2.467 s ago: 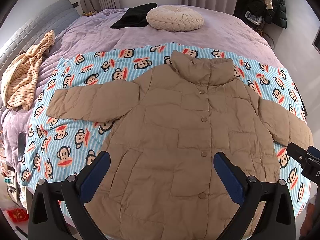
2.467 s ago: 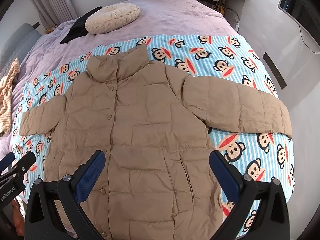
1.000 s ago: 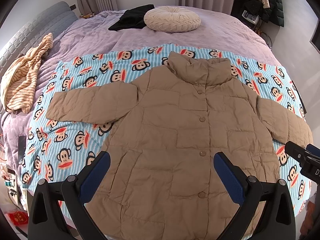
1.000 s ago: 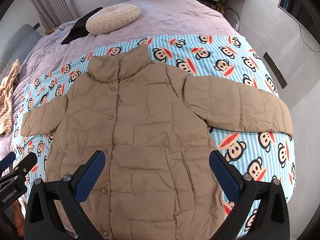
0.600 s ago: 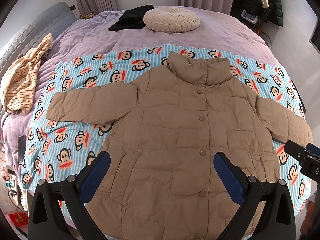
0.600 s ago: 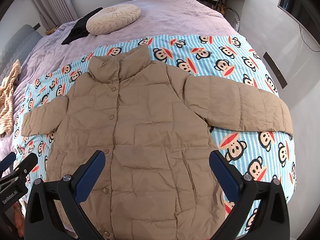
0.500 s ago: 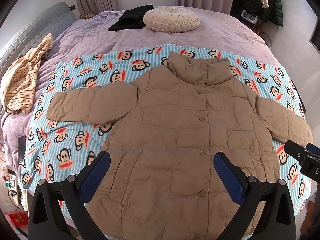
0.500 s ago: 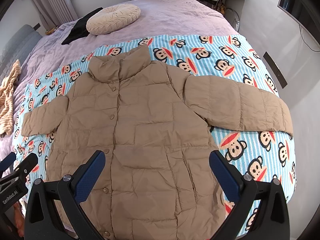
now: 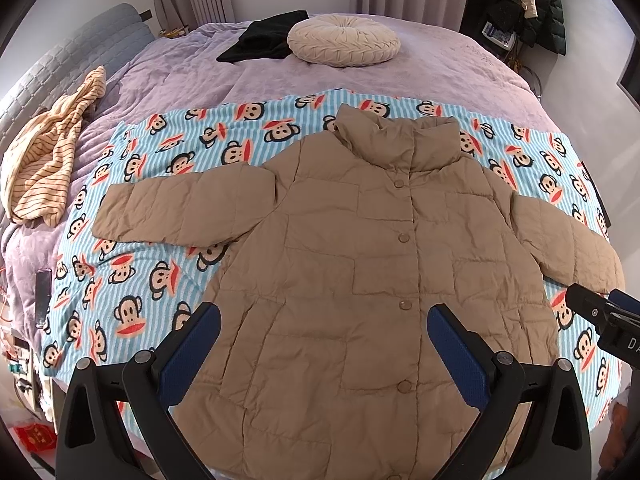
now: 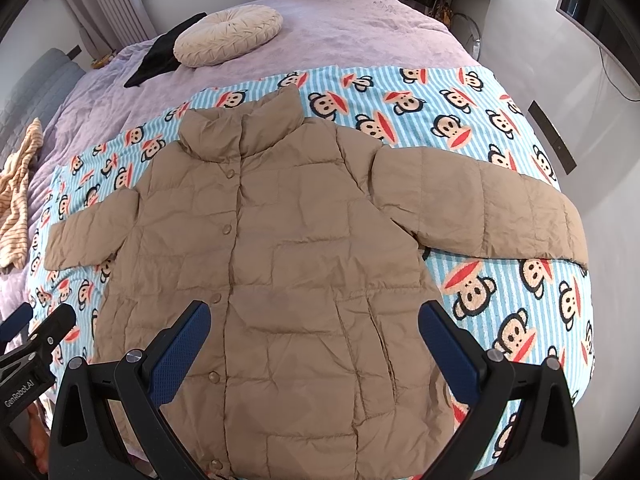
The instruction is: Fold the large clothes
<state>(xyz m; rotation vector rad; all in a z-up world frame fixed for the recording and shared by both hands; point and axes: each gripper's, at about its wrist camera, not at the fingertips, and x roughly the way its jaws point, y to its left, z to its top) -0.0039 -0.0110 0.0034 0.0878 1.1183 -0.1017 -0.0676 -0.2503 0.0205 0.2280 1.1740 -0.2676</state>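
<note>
A tan quilted puffer jacket (image 9: 360, 264) lies flat, front up and buttoned, on a blue striped monkey-print blanket (image 9: 160, 280), both sleeves spread out sideways. It also shows in the right wrist view (image 10: 288, 248) on the blanket (image 10: 500, 292). My left gripper (image 9: 324, 340) is open and empty, held above the jacket's lower hem. My right gripper (image 10: 314, 340) is open and empty, also above the lower part of the jacket. The right gripper's tip shows at the right edge of the left wrist view (image 9: 604, 316); the left gripper shows at the left edge of the right wrist view (image 10: 36, 340).
The blanket lies on a purple bed (image 9: 440, 72). A round cream cushion (image 9: 344, 40) and a black garment (image 9: 260, 40) lie at the far side. A striped yellow garment (image 9: 44, 160) lies at the left edge. Coats hang on a rack (image 9: 520, 4) at the back right.
Both grippers have drifted very slightly; the view has shifted a little. The jacket has not moved and both grippers stay open.
</note>
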